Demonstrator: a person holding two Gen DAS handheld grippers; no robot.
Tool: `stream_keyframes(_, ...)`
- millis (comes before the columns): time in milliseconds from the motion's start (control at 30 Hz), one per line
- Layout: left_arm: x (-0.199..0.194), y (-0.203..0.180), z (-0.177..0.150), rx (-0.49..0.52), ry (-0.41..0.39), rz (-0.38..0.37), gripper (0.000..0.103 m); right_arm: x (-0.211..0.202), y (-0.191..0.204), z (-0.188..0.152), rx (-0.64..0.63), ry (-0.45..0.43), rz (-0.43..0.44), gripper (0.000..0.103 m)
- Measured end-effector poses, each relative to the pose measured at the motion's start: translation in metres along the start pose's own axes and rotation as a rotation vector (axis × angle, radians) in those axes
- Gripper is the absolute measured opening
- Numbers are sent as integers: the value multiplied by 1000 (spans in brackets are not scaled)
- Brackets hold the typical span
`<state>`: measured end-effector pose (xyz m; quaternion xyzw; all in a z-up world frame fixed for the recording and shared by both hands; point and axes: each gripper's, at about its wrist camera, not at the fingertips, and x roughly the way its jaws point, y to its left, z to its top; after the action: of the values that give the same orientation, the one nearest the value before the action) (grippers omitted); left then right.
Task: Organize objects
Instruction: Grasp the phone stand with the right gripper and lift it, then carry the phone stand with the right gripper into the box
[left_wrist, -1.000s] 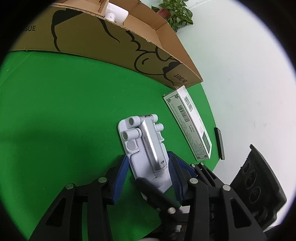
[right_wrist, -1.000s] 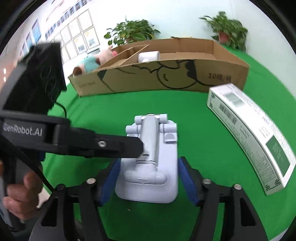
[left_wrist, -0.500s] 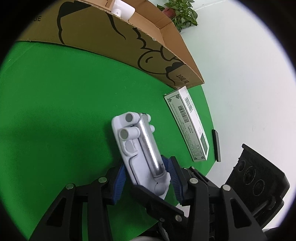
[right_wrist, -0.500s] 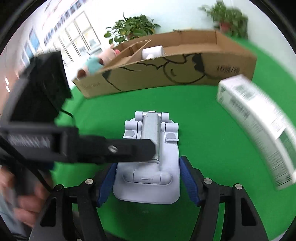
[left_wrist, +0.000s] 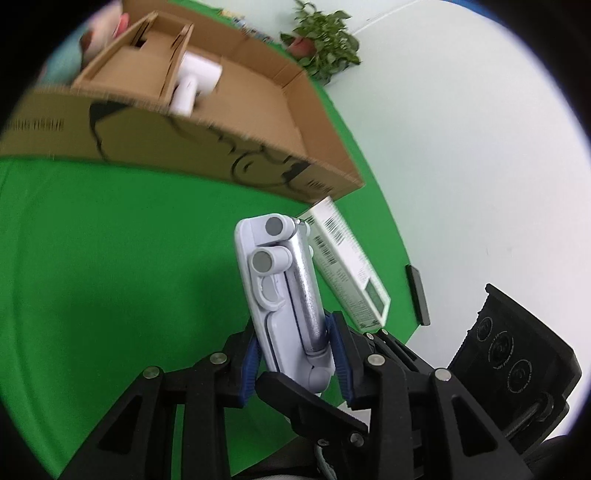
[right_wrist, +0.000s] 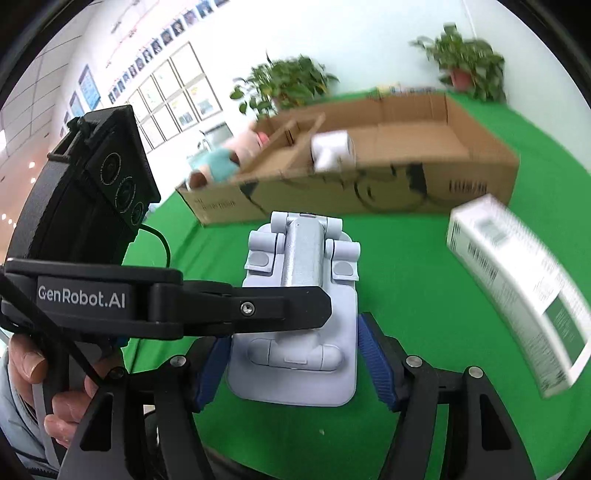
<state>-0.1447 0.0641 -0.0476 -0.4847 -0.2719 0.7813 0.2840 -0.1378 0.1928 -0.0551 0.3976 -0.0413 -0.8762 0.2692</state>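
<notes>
A pale grey folding phone stand (left_wrist: 284, 295) with a silver arm hangs above the green table (left_wrist: 110, 258), held from two sides. My left gripper (left_wrist: 295, 360) has its blue pads on the stand's near end across its thin faces, and its jaws are closing on it. Seen from the right wrist view, one left finger (right_wrist: 240, 306) lies across the top of the stand (right_wrist: 295, 325). My right gripper (right_wrist: 291, 363) is shut on the stand's wide side edges. A hand (right_wrist: 33, 373) holds the left gripper's handle.
A long open cardboard box (right_wrist: 480, 177) stands at the back, with a white object (right_wrist: 332, 151) inside and a plush toy (right_wrist: 221, 162) at its left end. A white carton (right_wrist: 517, 280) lies right of the stand. A slim black object (left_wrist: 417, 295) sits at the table's edge.
Both grippers have risen with the stand, which has left the green cloth. The left jaws have narrowed on it. More of the box's inside shows.
</notes>
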Motion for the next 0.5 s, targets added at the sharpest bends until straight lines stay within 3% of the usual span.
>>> stream_keyframes(300,-33,-50,37,151,-91,31,30,-40,13,45,-81,-163,-28,63)
stream_keyframes(367,-29,-59,47,189,-101,79,23,-45,19,56,-117,-194,-35,47)
stream_keyframes(500,-37,-58,63,189,-120,58,23,-48,29,78,-160,-220,-83,47)
